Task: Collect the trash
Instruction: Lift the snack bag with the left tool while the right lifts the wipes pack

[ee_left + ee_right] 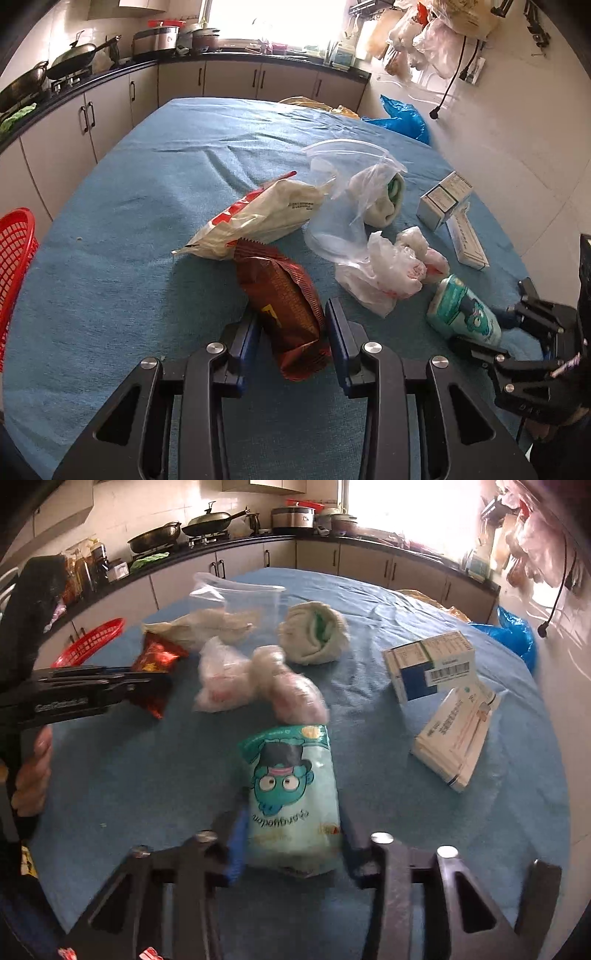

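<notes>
Looking along the left tongs, we see them clamped on the red wrapper; only the right view shows the right tongs gripping the mint pack on the table. A clear bag holds white cloth.

Blown-out window backlight, fisheye-bent edges, right view perhaps motion-blurred
</notes>
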The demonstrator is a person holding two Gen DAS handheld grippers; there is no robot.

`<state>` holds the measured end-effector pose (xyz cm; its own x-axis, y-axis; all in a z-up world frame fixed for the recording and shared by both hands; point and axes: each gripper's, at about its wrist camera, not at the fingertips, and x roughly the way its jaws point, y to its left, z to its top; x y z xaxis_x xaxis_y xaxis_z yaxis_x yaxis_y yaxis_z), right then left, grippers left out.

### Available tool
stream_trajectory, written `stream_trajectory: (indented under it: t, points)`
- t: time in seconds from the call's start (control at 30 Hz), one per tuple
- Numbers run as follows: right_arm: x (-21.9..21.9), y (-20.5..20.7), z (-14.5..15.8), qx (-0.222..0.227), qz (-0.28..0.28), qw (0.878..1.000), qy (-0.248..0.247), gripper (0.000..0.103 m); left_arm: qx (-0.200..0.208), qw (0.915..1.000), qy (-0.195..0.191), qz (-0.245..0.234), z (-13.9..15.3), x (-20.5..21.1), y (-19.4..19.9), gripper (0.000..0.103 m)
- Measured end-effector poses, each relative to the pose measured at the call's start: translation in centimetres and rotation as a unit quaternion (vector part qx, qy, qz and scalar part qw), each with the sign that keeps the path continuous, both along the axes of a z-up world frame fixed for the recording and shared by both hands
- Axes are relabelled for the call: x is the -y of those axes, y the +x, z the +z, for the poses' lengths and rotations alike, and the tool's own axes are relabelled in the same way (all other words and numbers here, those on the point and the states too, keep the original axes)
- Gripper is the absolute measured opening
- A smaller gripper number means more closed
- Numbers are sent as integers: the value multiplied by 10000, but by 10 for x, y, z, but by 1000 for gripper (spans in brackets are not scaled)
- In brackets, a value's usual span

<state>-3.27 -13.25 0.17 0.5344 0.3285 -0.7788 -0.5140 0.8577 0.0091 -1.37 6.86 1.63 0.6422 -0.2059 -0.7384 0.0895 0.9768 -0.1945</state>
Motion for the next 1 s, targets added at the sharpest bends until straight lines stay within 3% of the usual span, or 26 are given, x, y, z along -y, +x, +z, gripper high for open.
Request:
stream_trajectory:
  t: [0.13, 0.23, 0.4, 1.0]
  points:
    - [-12, -9, 3, 167, -178, 9996, 173, 30, 104, 9999, -51, -9, 2, 2, -3, 34]
    - [-8, -11, 17, 437, -450, 9944, 851, 30, 323, 9994, -92, 86, 8, -1, -8, 33]
    - [-10, -14, 27, 817, -787, 9855, 1262, 30, 604, 9978, -131, 227, 14, -4, -16, 33]
    - [-3, -17, 28, 863, -866, 9826, 1397, 31, 928, 9953, -19, 265, 23, 2, -26, 33]
